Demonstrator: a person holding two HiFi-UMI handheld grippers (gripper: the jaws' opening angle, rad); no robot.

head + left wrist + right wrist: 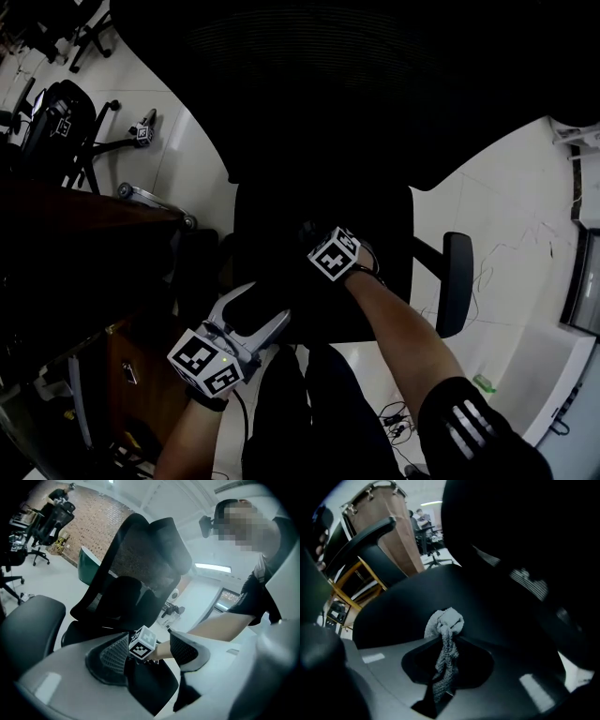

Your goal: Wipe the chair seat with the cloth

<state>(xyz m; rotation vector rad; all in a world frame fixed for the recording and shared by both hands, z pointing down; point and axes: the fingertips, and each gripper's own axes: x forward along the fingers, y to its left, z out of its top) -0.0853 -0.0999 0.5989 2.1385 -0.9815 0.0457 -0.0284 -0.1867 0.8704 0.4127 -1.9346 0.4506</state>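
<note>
**A:** What does the right gripper point(443, 641) have?

**B:** Its jaws are drawn together on the cloth point(446, 620), a grey, coarse-knit rag. One strand runs back between the jaws. A bunched wad sticks out past the tips.

**A:** And where is that wad?

**B:** Down on the chair seat point(393, 606), the black one. In the right gripper view the wad looks pressed against the seat. From the head view, that gripper is over the seat's front half, with the person's forearm point(403, 328) reaching in from the lower right.

**A:** The left gripper point(147, 653)?

**B:** Its jaws stand wide apart with nothing clamped between them. It sits at the seat's front left edge, near the other gripper but not touching it. Through the gap in its own view you see the right gripper's marker cube point(142, 643) and the arm behind it.

**A:** What is around the seat?

**B:** The mesh backrest point(136, 559) rises behind it, dark and broad. An armrest point(457, 281) stands off the seat's right side. The chair is on a white tiled floor point(525, 206). A brown wooden cabinet point(131, 366) is to the left, and another black office chair point(61, 122) stands well apart at the upper left.
</note>
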